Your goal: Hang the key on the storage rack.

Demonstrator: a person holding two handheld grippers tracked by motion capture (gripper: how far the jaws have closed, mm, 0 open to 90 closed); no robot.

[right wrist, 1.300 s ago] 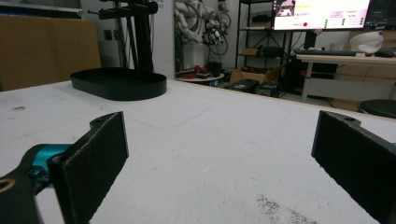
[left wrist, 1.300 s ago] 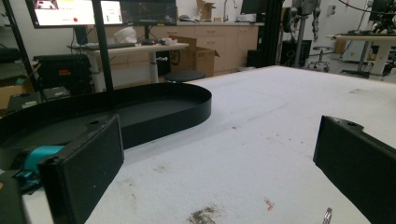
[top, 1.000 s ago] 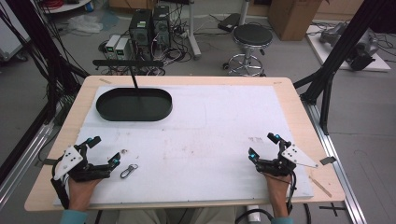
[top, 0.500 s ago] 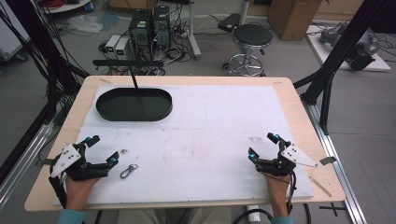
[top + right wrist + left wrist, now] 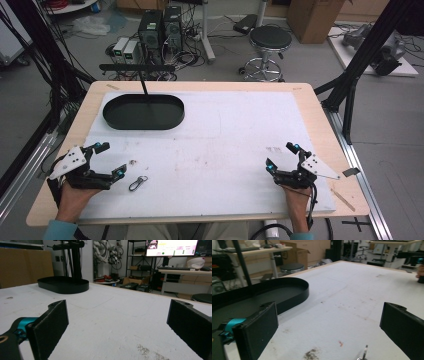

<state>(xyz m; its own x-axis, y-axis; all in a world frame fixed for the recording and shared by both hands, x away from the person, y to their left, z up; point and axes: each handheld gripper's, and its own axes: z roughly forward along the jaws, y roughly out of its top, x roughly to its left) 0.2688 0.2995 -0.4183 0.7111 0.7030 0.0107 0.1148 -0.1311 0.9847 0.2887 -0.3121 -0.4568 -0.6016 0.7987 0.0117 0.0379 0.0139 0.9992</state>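
A small metal carabiner clip [image 5: 137, 183] lies on the white mat near the front left, and a tiny metal piece [image 5: 133, 162] sits just beyond it. My left gripper [image 5: 112, 159] rests open beside them, to their left, holding nothing. In the left gripper view the clip [image 5: 363, 354] shows low between the spread jaws of the left gripper [image 5: 329, 332]. A black oval tray [image 5: 120, 122] stands empty at the back left. My right gripper [image 5: 281, 156] lies open on the mat at the front right, and in its own view nothing sits within the right gripper [image 5: 117, 327].
A white mat [image 5: 225, 140] covers most of the wooden table [image 5: 312, 107]. A black stand post [image 5: 144, 85] rises behind the tray. A stool [image 5: 270, 40] and computer cases [image 5: 160, 27] stand on the floor beyond the table's far edge.
The left gripper has shifted slightly away from the front edge. The right gripper, the clip and the tray have stayed where they were.
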